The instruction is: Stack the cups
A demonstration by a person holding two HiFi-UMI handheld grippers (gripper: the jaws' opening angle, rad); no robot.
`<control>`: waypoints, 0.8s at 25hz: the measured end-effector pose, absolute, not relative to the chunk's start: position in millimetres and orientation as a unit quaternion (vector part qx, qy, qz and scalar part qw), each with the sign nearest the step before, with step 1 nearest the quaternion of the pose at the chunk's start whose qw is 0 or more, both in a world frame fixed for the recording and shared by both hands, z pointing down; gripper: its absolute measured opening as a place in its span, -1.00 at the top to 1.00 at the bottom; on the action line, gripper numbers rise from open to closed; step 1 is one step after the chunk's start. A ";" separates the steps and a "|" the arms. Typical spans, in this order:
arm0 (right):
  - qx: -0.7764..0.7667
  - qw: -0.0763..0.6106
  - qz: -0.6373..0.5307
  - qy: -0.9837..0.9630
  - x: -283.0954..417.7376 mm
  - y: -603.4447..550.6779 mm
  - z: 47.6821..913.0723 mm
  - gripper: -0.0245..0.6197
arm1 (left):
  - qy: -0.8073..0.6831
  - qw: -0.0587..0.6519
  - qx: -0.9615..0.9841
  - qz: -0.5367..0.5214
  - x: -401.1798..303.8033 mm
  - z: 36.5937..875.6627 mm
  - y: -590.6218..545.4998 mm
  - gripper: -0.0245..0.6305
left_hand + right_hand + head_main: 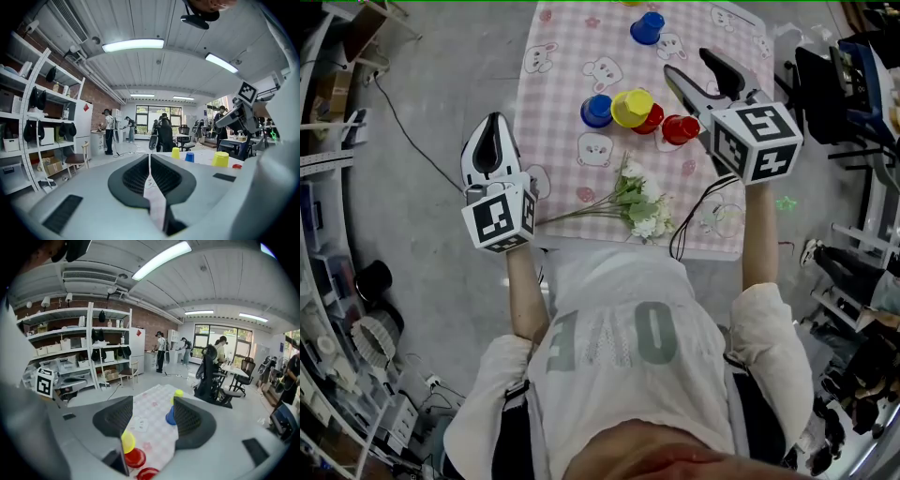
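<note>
On the pink checked tablecloth (567, 84) a yellow cup (632, 107) sits partly over a red cup (652, 120). A blue cup (597, 111) stands to their left and a second red cup (680, 128) to their right. Another blue cup (647, 28) stands farther back. My right gripper (686, 62) hangs open above the table just right of the cups, with nothing between its jaws. In the right gripper view the yellow cup (128, 441) and red cups (135, 457) lie below the open right gripper (150, 416). My left gripper (492, 122) is shut and empty, off the table's left edge.
A bunch of white flowers (637, 202) lies at the table's near edge, beside a black cable (694, 220). Shelving (328, 281) runs along the left and office chairs (839, 75) stand at the right. A far yellow cup (178, 393) stands at the table's end.
</note>
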State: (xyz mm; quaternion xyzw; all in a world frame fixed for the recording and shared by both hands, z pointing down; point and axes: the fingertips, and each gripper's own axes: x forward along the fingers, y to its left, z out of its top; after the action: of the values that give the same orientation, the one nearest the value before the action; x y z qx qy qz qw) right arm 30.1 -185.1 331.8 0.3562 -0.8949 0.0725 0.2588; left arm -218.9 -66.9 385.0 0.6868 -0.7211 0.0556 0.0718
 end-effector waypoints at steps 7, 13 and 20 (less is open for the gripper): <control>0.361 0.269 0.041 -0.892 33.8 -295.8 313.4 0.10 | -0.716 0.078 0.689 0.075 -216.4 395.8 -70.1 0.82; 0.316 0.326 0.100 -0.885 2.5 -376.6 393.7 0.10 | -0.713 0.088 0.687 0.107 -220.0 409.9 -85.9 0.82; 0.314 0.356 0.155 -0.866 -18.8 -442.7 470.5 0.10 | -0.717 0.114 0.671 0.151 -225.7 442.8 -102.0 0.82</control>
State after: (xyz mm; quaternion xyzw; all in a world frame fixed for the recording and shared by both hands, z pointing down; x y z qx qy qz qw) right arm -18.8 -442.7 470.5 0.3138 -0.8665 0.1546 0.3562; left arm -225.7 -102.0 442.8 0.6714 -0.7167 0.1507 0.1138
